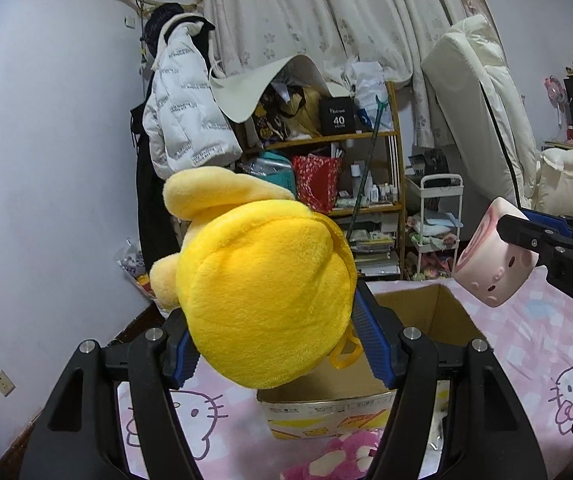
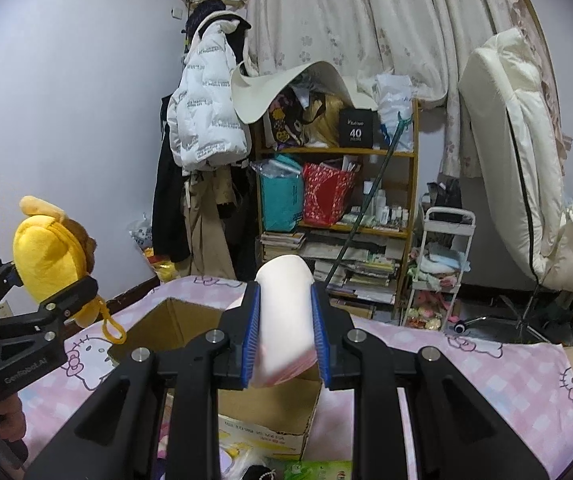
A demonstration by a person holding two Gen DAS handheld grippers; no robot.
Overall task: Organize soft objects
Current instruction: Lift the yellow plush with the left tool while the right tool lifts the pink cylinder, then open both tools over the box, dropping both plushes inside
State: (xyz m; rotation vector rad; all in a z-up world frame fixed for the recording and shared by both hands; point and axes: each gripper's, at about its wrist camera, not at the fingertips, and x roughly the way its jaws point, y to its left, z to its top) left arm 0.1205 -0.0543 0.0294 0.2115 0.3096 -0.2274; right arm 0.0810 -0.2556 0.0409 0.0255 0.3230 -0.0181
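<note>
left claw (image 1: 274,344): clamped on the yellow plush (image 1: 262,296), blue pads (image 1: 372,336) pressed into its sides; plush is held in the air, not resting on anything.
right claw (image 2: 286,336): closed on the pink roll plush (image 2: 284,312), pads on both flanks; also airborne.
yellow plush detail: yellow hang loop (image 2: 112,330) dangles below it in the right wrist view; brown part at its back, face not visible.
pink roll plush detail: swirl on one end face, small pink dots on its side (image 1: 494,258) in the left wrist view.
target (judgement): open cardboard box (image 1: 442,316) on the bed (image 1: 526,340), pink Hello Kitty sheet.
key relation: box mouth lies below and just ahead of both claws. Pink roll plush sits over the box's near rim in the right wrist view, long axis pointing forward along the fingers. Yellow plush hangs over the box's left edge.
nearer arm (judgement): right looks better lined up; a short drop and release should land it inside. Left needs a small shift toward box centre first.
risk (judgement): both claws converge on one opening; go one at a time.
also on the bed: dark pink plush (image 1: 338,456) at the box's near side, not gripped.
readable text: "DAS" on the right claw body; "GenRobot.AI" on the left claw body; "40" on a black box (image 2: 355,130) on the shelf (image 2: 338,153). Box print is too blurred to read.
</note>
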